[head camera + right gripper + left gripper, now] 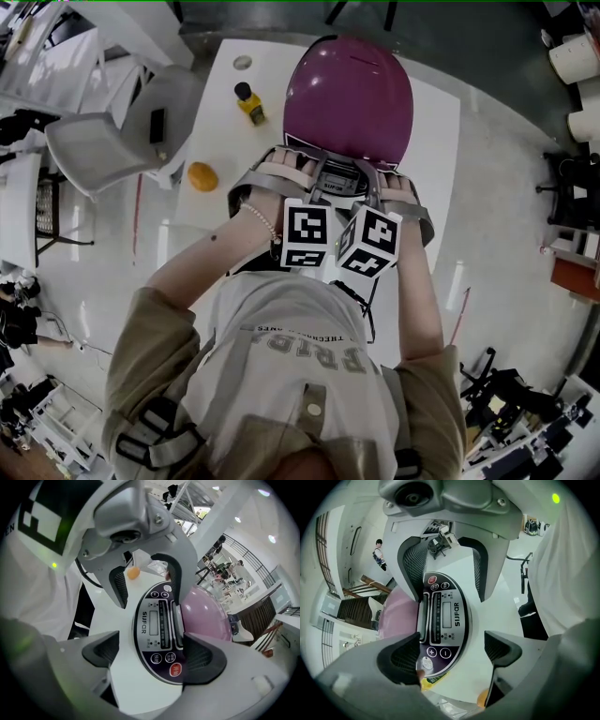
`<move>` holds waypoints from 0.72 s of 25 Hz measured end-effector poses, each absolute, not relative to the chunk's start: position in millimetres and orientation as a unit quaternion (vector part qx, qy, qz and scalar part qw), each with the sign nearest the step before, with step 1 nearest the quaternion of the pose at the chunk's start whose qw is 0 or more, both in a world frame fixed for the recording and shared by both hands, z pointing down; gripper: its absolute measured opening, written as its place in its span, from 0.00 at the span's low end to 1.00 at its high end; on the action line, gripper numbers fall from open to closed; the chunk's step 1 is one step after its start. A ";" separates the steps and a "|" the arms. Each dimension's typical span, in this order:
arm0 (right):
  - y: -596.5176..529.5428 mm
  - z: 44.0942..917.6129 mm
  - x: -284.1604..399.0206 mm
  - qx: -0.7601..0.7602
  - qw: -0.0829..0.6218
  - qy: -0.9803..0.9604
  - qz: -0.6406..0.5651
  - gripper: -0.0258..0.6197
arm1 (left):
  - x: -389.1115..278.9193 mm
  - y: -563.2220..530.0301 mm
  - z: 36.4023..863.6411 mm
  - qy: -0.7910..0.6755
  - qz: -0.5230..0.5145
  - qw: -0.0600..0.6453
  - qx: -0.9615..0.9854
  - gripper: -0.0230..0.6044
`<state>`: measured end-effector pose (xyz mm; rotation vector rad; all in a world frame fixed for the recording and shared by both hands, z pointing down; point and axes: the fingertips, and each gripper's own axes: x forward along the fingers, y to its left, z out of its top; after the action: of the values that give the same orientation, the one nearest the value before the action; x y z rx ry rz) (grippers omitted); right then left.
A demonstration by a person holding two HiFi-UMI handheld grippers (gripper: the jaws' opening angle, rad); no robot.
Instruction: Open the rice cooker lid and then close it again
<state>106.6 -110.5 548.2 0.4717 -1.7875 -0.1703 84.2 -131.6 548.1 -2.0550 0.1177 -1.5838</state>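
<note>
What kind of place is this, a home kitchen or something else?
Probably a lab or office hall, not a kitchen: the rice cooker stands on a white table, with a grey chair beside it and a staircase beyond.

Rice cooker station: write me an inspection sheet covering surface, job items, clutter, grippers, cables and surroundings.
Surface: white table, glossy.
Job's things: rice cooker with purple lid down; control panel faces the person.
Clutter: yellow bottle, orange fruit and small round disc, all left of the cooker and apart from it.
Grippers: left gripper and right gripper both open, side by side at the control panel, holding nothing.
Cables: nothing seen on the table.
Surroundings: white chair left of the table; glossy floor; equipment along the edges.
</note>
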 end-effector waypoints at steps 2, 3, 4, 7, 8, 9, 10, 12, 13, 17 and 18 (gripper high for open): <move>-110.2 550.4 108.7 0.204 0.611 -0.760 -0.088 0.69 | 83.7 -131.3 548.4 0.044 -0.592 0.273 -0.757 0.75; -110.6 551.3 109.4 0.204 0.615 -0.756 -0.093 0.69 | 83.5 -131.5 548.5 0.045 -0.593 0.272 -0.757 0.75; -111.2 552.2 109.9 0.203 0.618 -0.753 -0.096 0.69 | 83.5 -131.9 548.7 0.045 -0.593 0.272 -0.757 0.75; -111.3 556.8 115.2 0.202 0.631 -0.742 -0.102 0.68 | 83.6 -132.1 549.4 0.048 -0.595 0.275 -0.754 0.74; -111.5 557.8 116.0 0.203 0.633 -0.740 -0.103 0.68 | 83.5 -132.2 549.8 0.049 -0.596 0.276 -0.753 0.74; -112.2 558.3 115.8 0.204 0.634 -0.739 -0.102 0.68 | 83.1 -132.6 550.3 0.050 -0.596 0.276 -0.752 0.74; -113.1 558.7 115.3 0.205 0.634 -0.739 -0.102 0.68 | 82.7 -133.2 550.9 0.051 -0.597 0.276 -0.752 0.74; -113.9 559.4 115.0 0.205 0.631 -0.741 -0.101 0.67 | 82.8 -133.6 551.7 0.053 -0.595 0.273 -0.754 0.74; -113.7 559.5 115.1 0.206 0.628 -0.744 -0.100 0.67 | 83.3 -133.4 551.8 0.054 -0.594 0.271 -0.756 0.74; -112.7 559.4 114.4 0.211 0.622 -0.748 -0.097 0.67 | 83.1 -132.5 551.9 0.058 -0.594 0.274 -0.754 0.74; -112.3 559.4 114.0 0.211 0.622 -0.748 -0.098 0.67 | 82.8 -132.0 551.9 0.058 -0.593 0.274 -0.755 0.74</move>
<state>114.0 -112.3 559.4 0.4857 -1.7183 -0.2246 82.8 -132.0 551.9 -2.0294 0.1565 -1.5955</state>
